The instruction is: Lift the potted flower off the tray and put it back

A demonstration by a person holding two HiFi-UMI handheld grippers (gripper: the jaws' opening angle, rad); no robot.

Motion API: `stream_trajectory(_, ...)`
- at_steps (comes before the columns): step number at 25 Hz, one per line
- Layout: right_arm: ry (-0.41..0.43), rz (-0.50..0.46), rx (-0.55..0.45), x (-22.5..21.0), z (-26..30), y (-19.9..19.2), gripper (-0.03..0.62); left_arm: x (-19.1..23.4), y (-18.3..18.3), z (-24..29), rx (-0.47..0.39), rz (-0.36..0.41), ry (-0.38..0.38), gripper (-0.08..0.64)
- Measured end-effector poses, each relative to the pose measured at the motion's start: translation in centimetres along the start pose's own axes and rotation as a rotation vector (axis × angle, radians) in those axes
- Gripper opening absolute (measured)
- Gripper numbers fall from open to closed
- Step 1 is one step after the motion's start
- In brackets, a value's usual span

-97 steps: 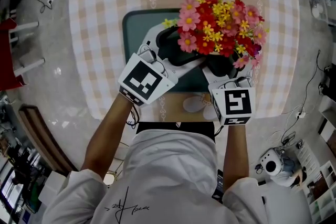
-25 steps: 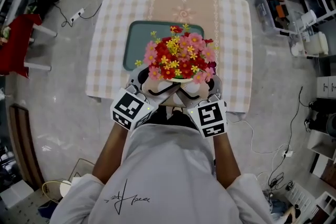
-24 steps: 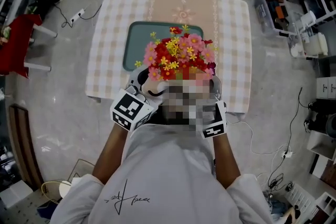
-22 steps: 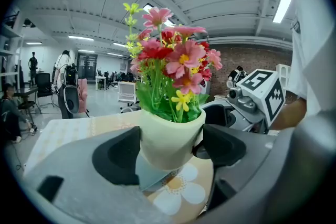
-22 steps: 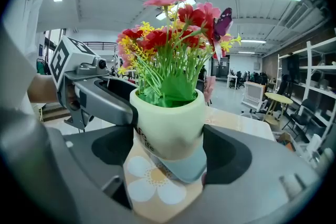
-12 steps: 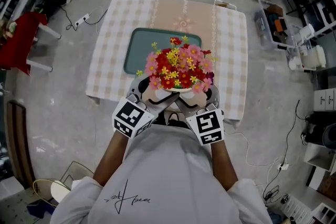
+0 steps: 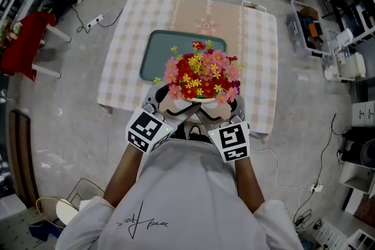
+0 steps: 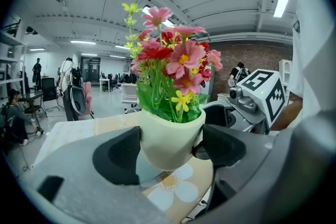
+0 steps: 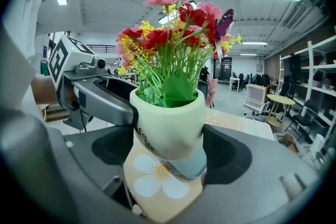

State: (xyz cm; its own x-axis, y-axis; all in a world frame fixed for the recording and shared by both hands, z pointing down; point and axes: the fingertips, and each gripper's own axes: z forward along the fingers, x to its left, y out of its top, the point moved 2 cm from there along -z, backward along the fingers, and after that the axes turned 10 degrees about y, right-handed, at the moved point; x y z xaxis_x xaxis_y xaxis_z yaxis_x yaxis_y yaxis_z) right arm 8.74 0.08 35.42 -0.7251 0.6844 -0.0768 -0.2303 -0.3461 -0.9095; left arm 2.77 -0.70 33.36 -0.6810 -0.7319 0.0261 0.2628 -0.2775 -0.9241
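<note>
You have the potted flower point(image 7: 199, 75) lifted clear of the tray point(image 7: 157, 52) and held high near your chest. The left gripper point(image 8: 169, 149) and right gripper point(image 9: 169, 150) each have their jaws clamped on its pale pot, which is full of red, pink and yellow blooms. The tray on the table point(image 7: 123, 38) holds nothing. Only the put-back is left.

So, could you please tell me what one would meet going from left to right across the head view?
Red seat with white legs → beige checked tablecloth → teal rectangular tray → potted flower with red, pink and yellow blooms → clear plastic storage box.
</note>
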Motion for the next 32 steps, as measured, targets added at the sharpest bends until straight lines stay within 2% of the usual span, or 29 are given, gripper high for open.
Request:
stream_trajectory(16, 0.019, -0.018, 0.022, 0.6, 1.3, -0.4, 0.419, 0.9, -1.2, -0.3, -0.003, -0.028, 0.016, 0.377)
stream_trajectory(32, 0.052, -0.027, 0.051, 0.4, 6.5, 0.5, 0.419, 6.1, -2.1, 0.1, 0.018, -0.056, 0.042, 0.377)
